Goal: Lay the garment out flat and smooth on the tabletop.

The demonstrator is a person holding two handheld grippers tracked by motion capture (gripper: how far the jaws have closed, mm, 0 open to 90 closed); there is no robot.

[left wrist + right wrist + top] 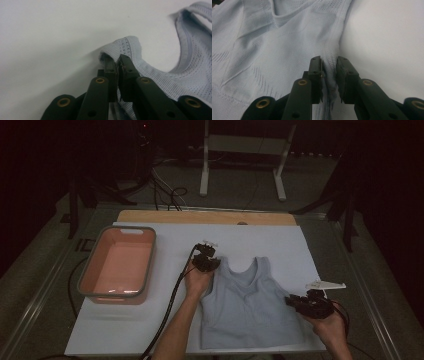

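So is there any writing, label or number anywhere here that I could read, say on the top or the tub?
None can be read. The top shows plain pale blue mesh and seams, with no print or tag, in the high view and both gripper views. The tub is plain pink with a grey rim. The left gripper and right gripper bear brass rivets, no marks.

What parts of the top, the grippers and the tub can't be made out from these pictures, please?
- Top: its bottom hem in the high view is dim, its corners hard to tell.
- Left gripper: the strap tip inside the jaws is hidden in the left gripper view.
- Right gripper: how firmly the fabric is pinched is unclear; a gap shows between the jaws.
- Tub: its near inner wall is hidden by the rim in the high view.
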